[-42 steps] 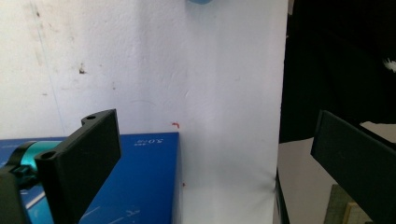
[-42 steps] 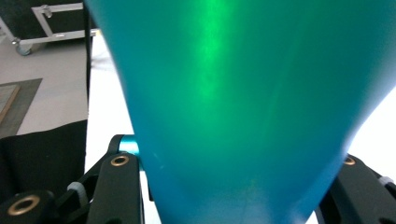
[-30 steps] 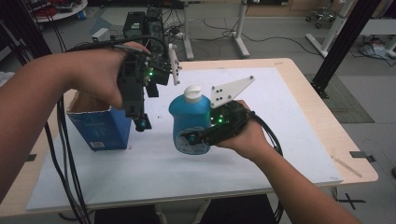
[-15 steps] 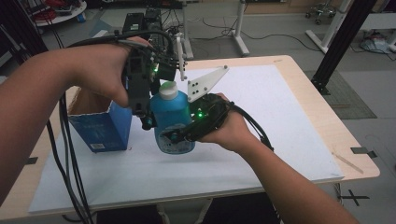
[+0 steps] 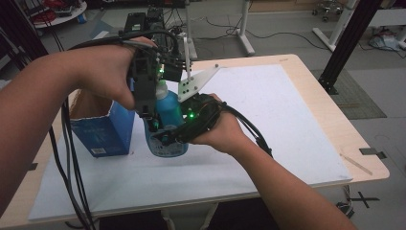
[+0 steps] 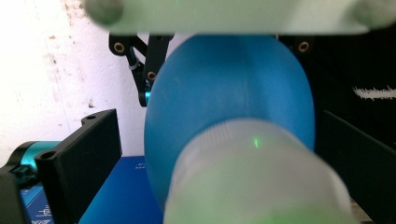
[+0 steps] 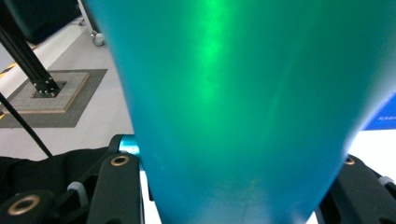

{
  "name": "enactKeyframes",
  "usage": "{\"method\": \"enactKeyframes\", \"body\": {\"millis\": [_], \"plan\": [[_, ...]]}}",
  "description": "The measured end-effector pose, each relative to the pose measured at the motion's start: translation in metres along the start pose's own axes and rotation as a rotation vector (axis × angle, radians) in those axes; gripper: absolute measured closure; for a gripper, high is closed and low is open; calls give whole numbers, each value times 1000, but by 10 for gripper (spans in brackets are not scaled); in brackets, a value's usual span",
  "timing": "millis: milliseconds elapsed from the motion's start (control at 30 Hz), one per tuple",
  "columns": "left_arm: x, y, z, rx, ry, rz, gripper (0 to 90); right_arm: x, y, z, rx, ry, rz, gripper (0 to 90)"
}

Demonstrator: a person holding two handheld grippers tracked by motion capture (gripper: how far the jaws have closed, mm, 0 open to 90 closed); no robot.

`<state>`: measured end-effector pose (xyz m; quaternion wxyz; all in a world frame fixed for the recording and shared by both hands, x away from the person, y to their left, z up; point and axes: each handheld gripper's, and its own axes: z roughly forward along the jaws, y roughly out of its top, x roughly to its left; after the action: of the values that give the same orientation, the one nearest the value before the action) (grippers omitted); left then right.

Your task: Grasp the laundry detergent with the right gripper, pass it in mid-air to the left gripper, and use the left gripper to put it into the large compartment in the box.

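High view: right gripper [image 5: 165,139] is clamping the bottle [image 5: 168,125] low on its body, above the mat [image 5: 268,124] beside the box [image 5: 103,132]. Left gripper [image 5: 152,120] is pointing down, jaws standing open astride the bottle's cap [image 6: 254,182].

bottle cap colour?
White, somewhat translucent; the cap tops the blue bottle. Left gripper view shows it best, though blurred.

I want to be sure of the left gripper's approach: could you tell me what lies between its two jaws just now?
In the left gripper view, the blue bottle with its white cap lies between the jaws, cap toward the camera.
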<state>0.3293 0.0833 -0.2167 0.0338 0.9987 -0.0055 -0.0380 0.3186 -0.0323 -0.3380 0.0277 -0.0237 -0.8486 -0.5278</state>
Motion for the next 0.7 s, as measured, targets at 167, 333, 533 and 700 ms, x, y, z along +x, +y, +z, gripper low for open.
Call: {"method": "enactKeyframes", "body": {"millis": [167,333,533,700], "plan": [[1,0,2,11,7,-19,17,-2,0,2,-4,3,7,471],[1,0,4,19,22,-33,17,-3,0,4,-2,6,9,471],[1,1,4,28,37,-34,46,-4,-1,4,-3,3,12,471],[2,0,5,29,46,-24,131,-4,-1,4,3,1,12,471]]}}
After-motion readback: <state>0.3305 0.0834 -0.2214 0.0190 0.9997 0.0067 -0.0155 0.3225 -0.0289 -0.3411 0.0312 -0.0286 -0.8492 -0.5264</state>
